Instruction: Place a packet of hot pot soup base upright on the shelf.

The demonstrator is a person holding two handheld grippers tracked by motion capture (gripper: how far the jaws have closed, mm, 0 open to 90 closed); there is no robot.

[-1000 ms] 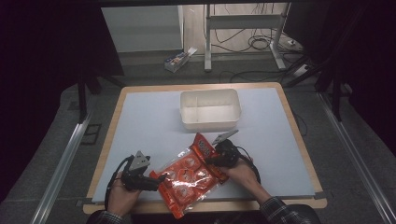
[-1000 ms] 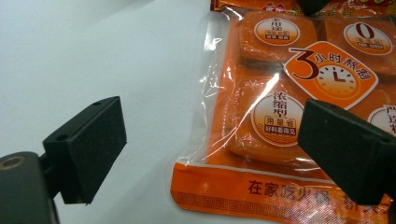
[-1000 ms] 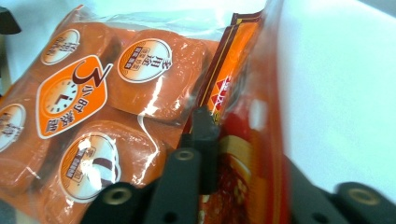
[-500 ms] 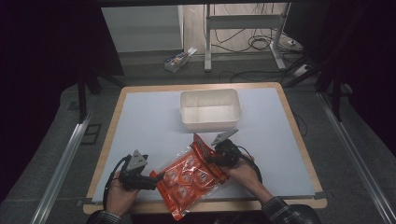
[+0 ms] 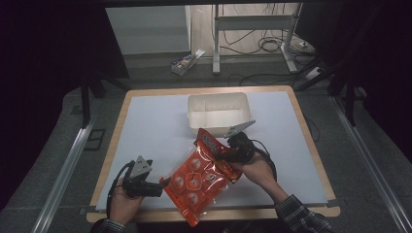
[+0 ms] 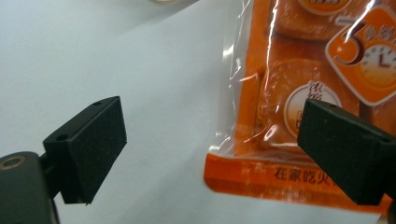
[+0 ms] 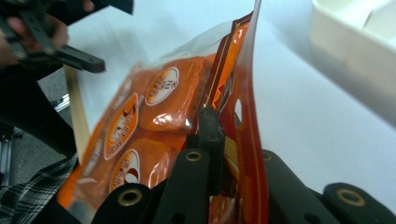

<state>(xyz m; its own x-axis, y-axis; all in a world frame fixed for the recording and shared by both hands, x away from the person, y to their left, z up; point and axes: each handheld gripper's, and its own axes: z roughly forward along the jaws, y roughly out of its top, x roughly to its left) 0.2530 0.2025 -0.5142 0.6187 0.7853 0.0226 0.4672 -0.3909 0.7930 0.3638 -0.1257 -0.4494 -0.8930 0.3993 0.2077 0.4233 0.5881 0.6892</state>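
An orange snack bag with several wrapped cakes inside hangs tilted over the table's front edge. My right gripper is shut on its upper right edge; in the right gripper view the jaws pinch the bag near its red seam. Left of the bag's lower side, my left gripper stands open. In the left gripper view the bag's sealed corner lies between the spread jaws, with the right jaw in front of the bag.
A white open bin stands at the middle back of the light table, also at the upper right of the right gripper view as the bin. Cables and a stand lie on the floor beyond.
The right gripper has lifted the bag's upper end a little higher and farther from the front edge. The left gripper has stayed open at almost the same spot.
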